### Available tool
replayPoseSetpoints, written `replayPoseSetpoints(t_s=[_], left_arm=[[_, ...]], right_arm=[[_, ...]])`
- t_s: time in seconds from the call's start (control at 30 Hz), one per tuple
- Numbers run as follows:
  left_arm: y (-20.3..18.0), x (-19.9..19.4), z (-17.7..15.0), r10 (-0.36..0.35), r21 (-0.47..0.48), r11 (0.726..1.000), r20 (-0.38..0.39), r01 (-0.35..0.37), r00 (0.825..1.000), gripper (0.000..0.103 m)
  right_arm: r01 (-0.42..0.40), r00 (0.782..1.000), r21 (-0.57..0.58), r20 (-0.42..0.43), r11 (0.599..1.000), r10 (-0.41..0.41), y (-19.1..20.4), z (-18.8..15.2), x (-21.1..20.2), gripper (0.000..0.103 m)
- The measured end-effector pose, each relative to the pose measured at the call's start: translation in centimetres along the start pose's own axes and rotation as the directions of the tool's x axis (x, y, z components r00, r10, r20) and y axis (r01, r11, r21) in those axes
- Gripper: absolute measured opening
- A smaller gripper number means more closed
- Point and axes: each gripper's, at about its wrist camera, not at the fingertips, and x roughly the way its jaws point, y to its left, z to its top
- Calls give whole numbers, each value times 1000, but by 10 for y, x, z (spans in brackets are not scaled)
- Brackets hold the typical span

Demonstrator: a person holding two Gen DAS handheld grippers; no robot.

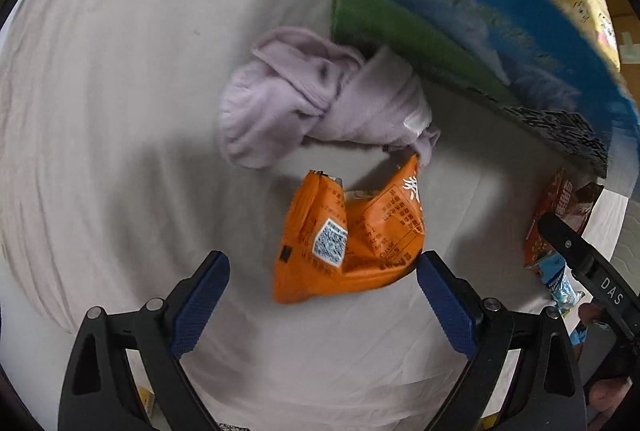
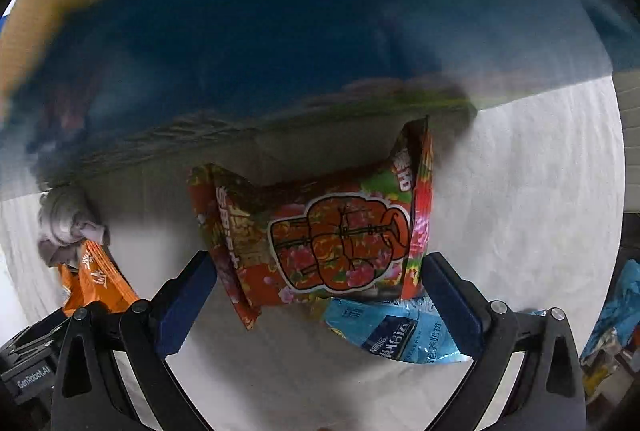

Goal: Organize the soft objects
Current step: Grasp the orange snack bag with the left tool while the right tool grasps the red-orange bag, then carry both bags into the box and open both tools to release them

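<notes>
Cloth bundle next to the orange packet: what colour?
Pale lilac cloth bundle, plain with no pattern. Left wrist view shows it best.

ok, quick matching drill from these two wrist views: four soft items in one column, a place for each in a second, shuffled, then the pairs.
Items:
1. orange packet
2. lilac cloth
3. red floral packet
4. light blue packet

Places:
A. bunched against the blue box
B. between the open right gripper fingers
C. partly under the red floral packet
D. between the open left gripper fingers

Pairs: 1-D, 2-A, 3-B, 4-C
</notes>
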Motion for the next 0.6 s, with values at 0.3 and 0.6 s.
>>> replayPoseSetpoints(t_s=[0.3, 0.6], left_arm=[[-19, 26, 2, 15, 40, 999, 17, -16, 1000, 71], [-32, 13, -43, 21, 83, 996, 104, -29, 994, 66]], right_arm=[[38, 999, -32, 6, 999, -38, 5, -8, -5, 86], [-28, 1000, -25, -4, 999, 28, -3, -28, -14, 83]])
